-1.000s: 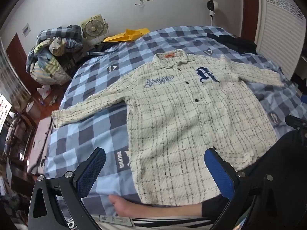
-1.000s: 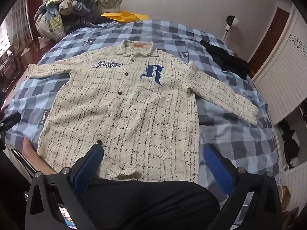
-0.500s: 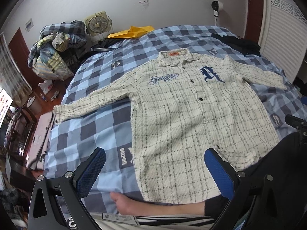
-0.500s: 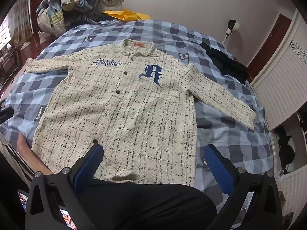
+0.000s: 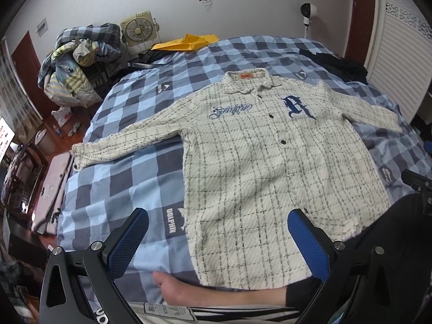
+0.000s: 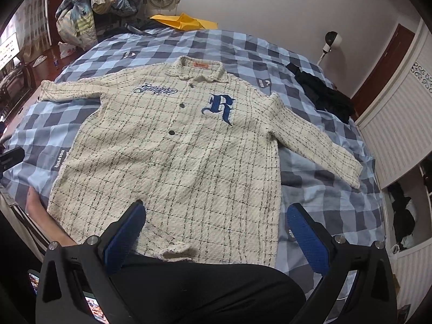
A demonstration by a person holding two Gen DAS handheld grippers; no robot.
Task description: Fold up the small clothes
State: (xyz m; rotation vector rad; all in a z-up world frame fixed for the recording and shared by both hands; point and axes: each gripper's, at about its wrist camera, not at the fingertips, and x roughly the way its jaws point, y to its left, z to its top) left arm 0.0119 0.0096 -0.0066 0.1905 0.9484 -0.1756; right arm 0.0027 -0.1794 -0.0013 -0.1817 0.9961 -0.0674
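Both the left gripper (image 5: 216, 239) and right gripper (image 6: 216, 236) hover spread wide, holding nothing, over the hem of the cream plaid woven shirt (image 5: 270, 167) (sleeves outstretched), flat on the checked bedspread (image 5: 121, 189).

Home bedroom: checked bed (image 5: 129, 178), laundry heap (image 5: 73, 64)

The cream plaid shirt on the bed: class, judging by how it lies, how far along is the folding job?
Done: the cream plaid shirt lies spread flat, front up, buttoned, on the checked bed cover, both sleeves stretched outward. In hand: nothing; the left gripper and right gripper are both open above the hem, gripping no cloth. Left: every fold, since neither sleeve nor side is turned in yet.
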